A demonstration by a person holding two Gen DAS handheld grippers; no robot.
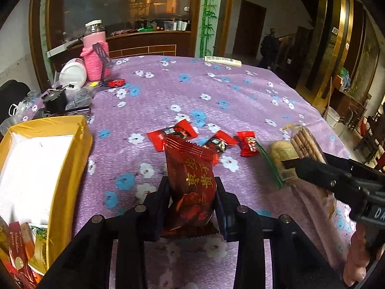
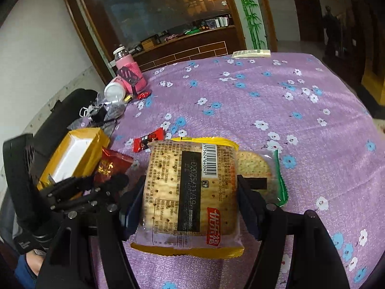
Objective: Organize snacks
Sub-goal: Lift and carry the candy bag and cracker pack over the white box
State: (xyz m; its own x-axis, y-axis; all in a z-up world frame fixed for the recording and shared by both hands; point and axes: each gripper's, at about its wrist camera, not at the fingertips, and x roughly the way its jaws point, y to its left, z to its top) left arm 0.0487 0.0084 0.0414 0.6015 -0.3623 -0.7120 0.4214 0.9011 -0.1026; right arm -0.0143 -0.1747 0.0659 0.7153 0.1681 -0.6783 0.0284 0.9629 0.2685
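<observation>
Firstly, noted to the left of the left claw (image 1: 192, 197): yellow box (image 1: 69, 159), open-topped, white inside. Contents confined to its near corner: red sachets (image 1: 18, 248) and a green-printed packet (image 1: 39, 238), standing or leaning; exact count not determinable. Remainder of the white floor bare.

Left claw clenched on dark red snack packet (image 1: 190, 183), pads pressing both its sides, packet upright with crimped top edge above the fingers and lower edge below them. Packet clear of the purple floral tablecloth (image 1: 216, 91).

Beyond the left claw, lying flat on the cloth: red candy wrappers (image 1: 172, 136), three or four, close together. Further off, beside a pink knitted jar (image 1: 95, 55), one more red sweet (image 1: 116, 82).

Right claw (image 2: 192, 197) grasping yellow-edged cracker pack (image 2: 190, 192), fingers closed against its left and right sides, printed back and barcode facing the camera. Directly behind that pack, touching or just beside the right finger: second cracker pack (image 2: 259, 168) with green edge; contact with the cloth not determinable.

Seen from the right wrist: left claw to the left of the right claw, its dark red packet just in front of the yellow box.
</observation>
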